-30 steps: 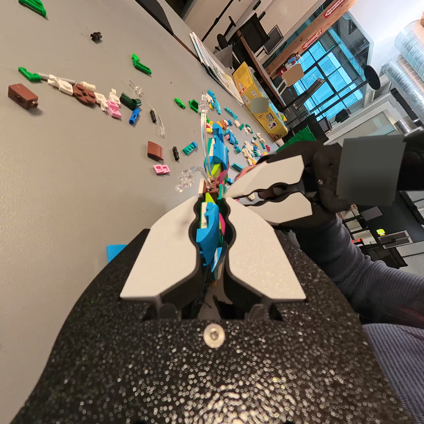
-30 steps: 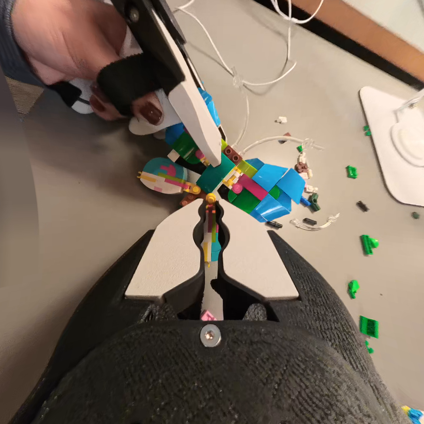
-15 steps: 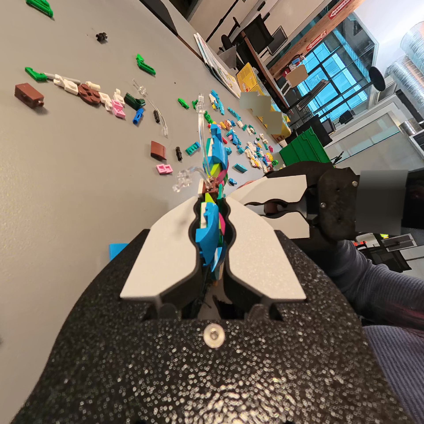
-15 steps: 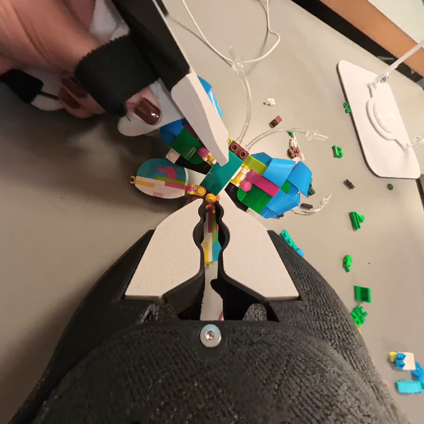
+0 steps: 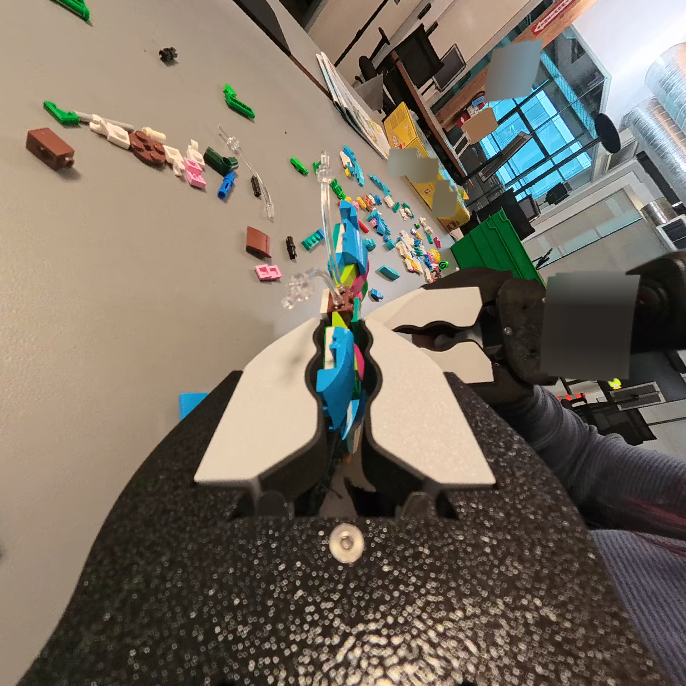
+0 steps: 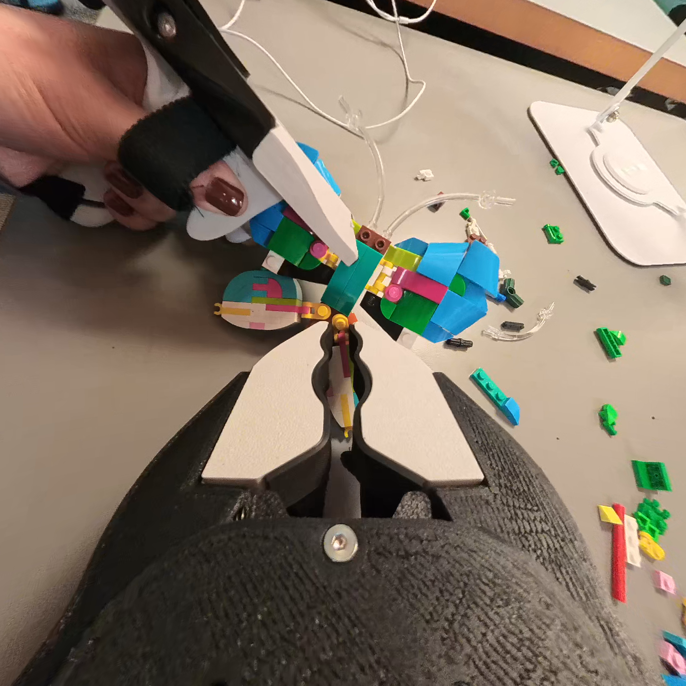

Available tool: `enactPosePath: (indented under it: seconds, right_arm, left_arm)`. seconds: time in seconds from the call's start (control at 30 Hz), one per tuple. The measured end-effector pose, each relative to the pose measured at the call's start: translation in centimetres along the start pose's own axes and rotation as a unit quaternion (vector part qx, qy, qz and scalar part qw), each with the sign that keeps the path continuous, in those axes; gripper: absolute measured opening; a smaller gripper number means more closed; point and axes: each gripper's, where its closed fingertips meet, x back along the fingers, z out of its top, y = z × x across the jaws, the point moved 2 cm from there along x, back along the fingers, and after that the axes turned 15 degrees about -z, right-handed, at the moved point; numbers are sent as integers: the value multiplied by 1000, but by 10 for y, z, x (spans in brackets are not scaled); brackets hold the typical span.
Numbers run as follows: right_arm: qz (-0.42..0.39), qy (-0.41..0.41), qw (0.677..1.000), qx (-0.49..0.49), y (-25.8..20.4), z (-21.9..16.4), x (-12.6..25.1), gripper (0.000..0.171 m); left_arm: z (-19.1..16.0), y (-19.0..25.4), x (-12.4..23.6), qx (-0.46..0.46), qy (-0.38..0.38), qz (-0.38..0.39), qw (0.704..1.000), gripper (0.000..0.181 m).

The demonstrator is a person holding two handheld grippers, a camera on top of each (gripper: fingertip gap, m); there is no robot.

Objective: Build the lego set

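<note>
1. We hold the butterfly model (image 6: pixel 356 282) between both tools, just above the grey desk (image 5: pixel 111 334). The left tool (image 5: pixel 341 326) is clenched on the model's blue upper wing (image 5: pixel 336 386); the right tool (image 6: pixel 339 330) is clenched on a small lower wing (image 6: pixel 343 386), white with pink and yellow strips, at the model's tail end

2. Over the last second both grips have stayed shut on the same parts. In the right wrist view the model has swung a little, the free blue wing (image 6: pixel 453 286) sitting further right and the desk behind sliding past. In the left wrist view the right tool (image 5: pixel 438 330) has shifted slightly beside the left one

3. We read this as a small re-aiming of the lower wing at its yellow hinge (image 6: pixel 339 320), not a finished join; the matching lower wing (image 6: pixel 261 304) on the other side already looks attached

4. Hard to make out: whether the hinge clip is seated, since the right tool's tips crowd it. The gripped wings are mostly hidden between the jaws. The clear antennae (image 6: pixel 445 202) fade against the desk. Loose pieces (image 5: pixel 408 241) far off are too small to tell apart, and some of the room behind is patched over
</note>
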Motion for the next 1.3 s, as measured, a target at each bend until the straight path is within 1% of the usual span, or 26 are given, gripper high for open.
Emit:
enactPosePath:
  seconds: [0.1,0.2,0.3,0.4,0.5,0.67,0.87,1.03,1.3]
  right_arm:
    - [-12,4,1000,13,0,0,0,6]
    - [0,0,1000,5,-1,0,0,6]
    - [3,-2,1000,21,-3,0,1,6]
    - [5,-33,999,29,-5,2,1,6]
    - [14,-64,998,16,-4,2,0,6]
    - [23,-87,996,-4,-4,2,-1,6]
    - [8,-45,998,-34,-4,1,-1,6]
    - [17,-22,999,-46,-3,0,-1,6]
    - [4,-12,1000,-19,-4,0,0,6]
  left_arm:
    - [0,0,0,0,1,1,1000,17]
    - [0,-1,0,-1,-1,4,1000,17]
    - [-2,-1,2,13,-5,-2,1000,17]
    - [-3,-1,3,19,-6,-3,1000,17]
    - [-3,-2,3,19,-6,-1,1000,17]
    - [-3,-4,4,22,-3,6,1000,17]
    - [-2,-6,4,41,0,1,999,17]
    - [-3,-6,4,46,1,0,999,17]
    - [-3,-6,3,46,-3,0,999,17]
